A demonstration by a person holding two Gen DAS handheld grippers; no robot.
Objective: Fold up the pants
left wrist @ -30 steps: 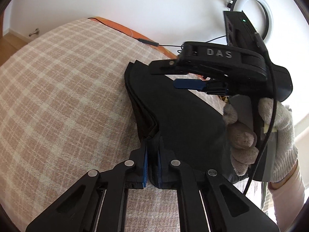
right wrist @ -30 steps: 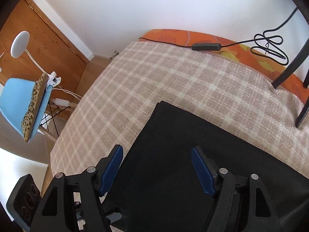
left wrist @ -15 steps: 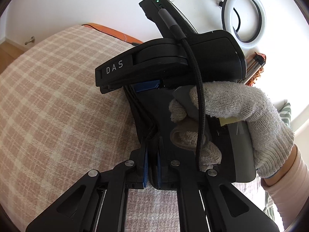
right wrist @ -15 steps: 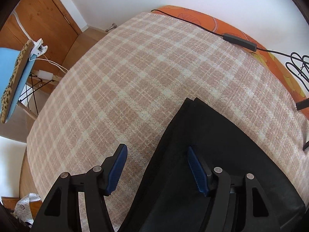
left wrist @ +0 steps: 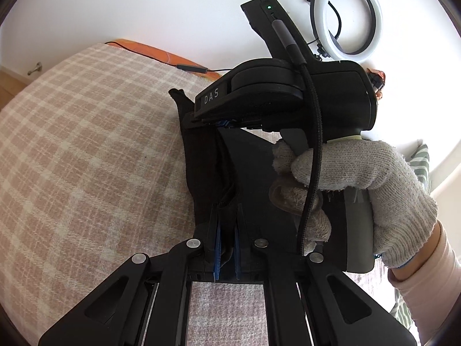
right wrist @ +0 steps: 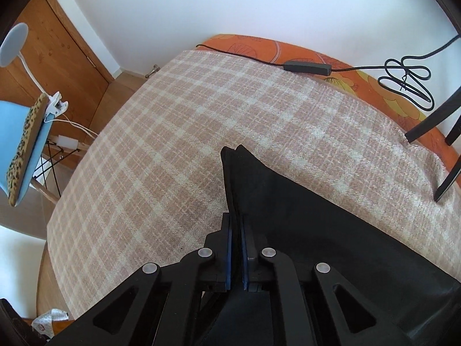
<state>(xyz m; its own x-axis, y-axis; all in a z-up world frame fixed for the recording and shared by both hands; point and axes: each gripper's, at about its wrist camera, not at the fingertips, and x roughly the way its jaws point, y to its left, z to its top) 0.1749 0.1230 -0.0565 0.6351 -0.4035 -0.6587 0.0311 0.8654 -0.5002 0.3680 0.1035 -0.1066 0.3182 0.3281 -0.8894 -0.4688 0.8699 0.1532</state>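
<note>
Leftward, the plaid blanket [left wrist: 86, 150] lay bare from the black pants [left wrist: 201, 167] out to its far edge, with wooden floor beyond, so that side gave the most room. The pants lay on the blanket right of centre, their stacked folded edge running away from the left gripper [left wrist: 227, 248]. That gripper's blue pads were clenched on the near part of this edge, a ridge of cloth pinched between them. Farther along the same edge, the right gripper [right wrist: 236, 256] was likewise clamped on the fabric, its pads nearly meeting with the dark layers between, and the corner of the pants [right wrist: 233, 155] rose just ahead of it. Only the left wrist view showed the gloved right hand [left wrist: 360, 190] wrapped round its handle and a ring light [left wrist: 348, 14] on the wall; only the right wrist view showed a blue chair [right wrist: 20, 150], a wooden door [right wrist: 57, 49] and black legs [right wrist: 432, 124] standing at the blanket's right edge.
</note>
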